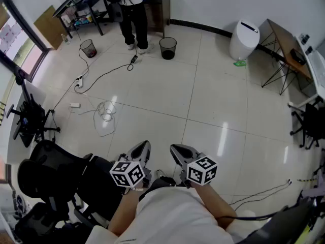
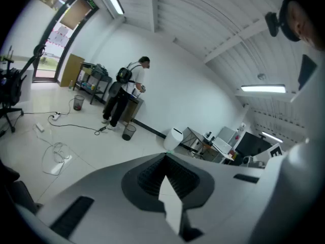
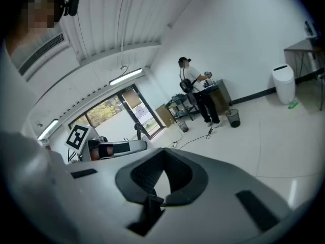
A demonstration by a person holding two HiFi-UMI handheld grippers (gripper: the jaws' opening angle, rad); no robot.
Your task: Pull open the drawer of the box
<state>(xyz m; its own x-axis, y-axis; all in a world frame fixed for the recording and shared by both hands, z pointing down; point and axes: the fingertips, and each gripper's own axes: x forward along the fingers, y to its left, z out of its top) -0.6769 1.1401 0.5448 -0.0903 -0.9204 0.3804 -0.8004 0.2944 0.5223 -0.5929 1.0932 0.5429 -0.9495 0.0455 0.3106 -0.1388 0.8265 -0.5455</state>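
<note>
No box or drawer shows in any view. In the head view both grippers are held close to the person's chest, above the bare tiled floor. My left gripper [image 1: 141,148] points forward with its marker cube [image 1: 127,173] behind it. In the left gripper view [image 2: 165,154] its jaws meet at the tips with nothing between them. My right gripper [image 1: 178,149] sits beside it with its own cube [image 1: 202,170]. The right gripper view [image 3: 163,150] likewise has the jaw tips touching and holding nothing.
A person [image 1: 133,14] stands at a dark cabinet [image 1: 158,6] at the far wall. Two black bins [image 1: 168,47] [image 1: 88,48], a white bin [image 1: 245,38] and floor cables [image 1: 104,111] lie ahead. A black office chair [image 1: 51,177] stands at my left and a folding table [image 1: 284,55] at the right.
</note>
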